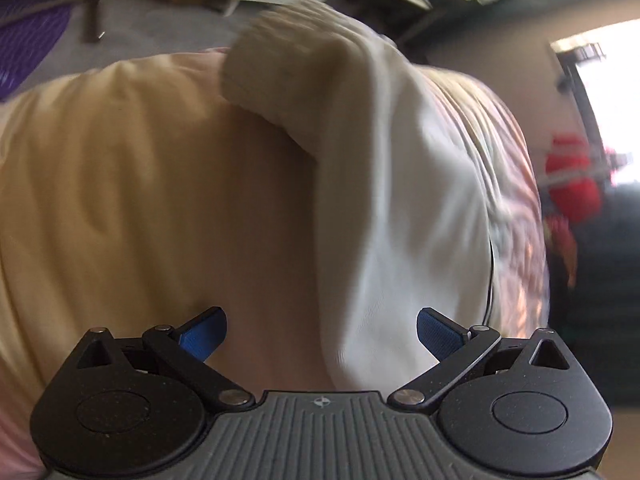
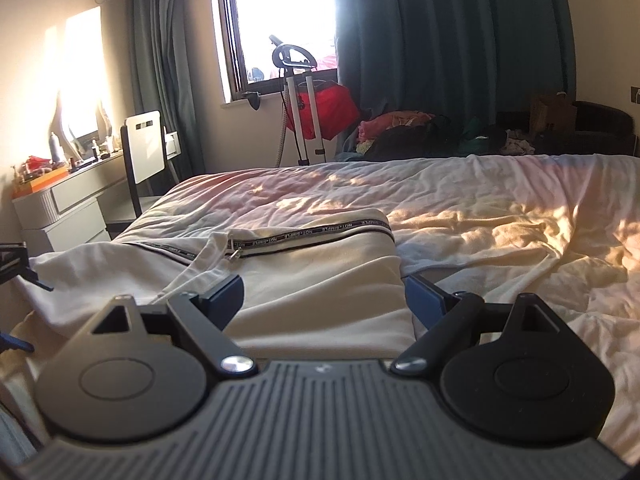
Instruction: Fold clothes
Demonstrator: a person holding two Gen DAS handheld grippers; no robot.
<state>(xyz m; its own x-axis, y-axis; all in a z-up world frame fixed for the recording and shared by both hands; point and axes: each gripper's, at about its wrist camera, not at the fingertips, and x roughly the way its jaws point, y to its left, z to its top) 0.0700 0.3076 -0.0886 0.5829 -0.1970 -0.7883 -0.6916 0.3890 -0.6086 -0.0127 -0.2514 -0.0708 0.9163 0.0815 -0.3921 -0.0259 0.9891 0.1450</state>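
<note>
The bed (image 2: 480,216) is taking up most of the room, its pale, rumpled sheet catching warm patches of sunlight. Behind it, dark green curtains (image 2: 440,40) are hanging on either side of a bright window (image 2: 280,20), and a white desk (image 2: 68,204) with a chair (image 2: 146,152) is standing along the wall to the left. A garment steamer stand (image 2: 298,100) is leaning up below the window, next to a heap of mixed clothes (image 2: 400,128) at the far edge of the bed.

The cream garment (image 2: 312,264) is lying on the near part of the bed, partly folded, with a black lettered trim band (image 2: 320,230) running across its far fold and a small zipper pull (image 2: 234,254) showing beside it. In the left wrist view the same cream fabric is draping close in front of the camera, a ribbed cuff (image 1: 288,72) bunched at the top; the picture is blurred there, so I cannot tell for sure whether the cloth is touching the fingers.

The right gripper (image 2: 324,296) is hovering low over the garment's near edge, jaws spread wide and holding nothing. The left gripper (image 1: 322,332) is likewise standing wide apart, its blue pads (image 1: 204,334) flanking the cloth without pinching it.
</note>
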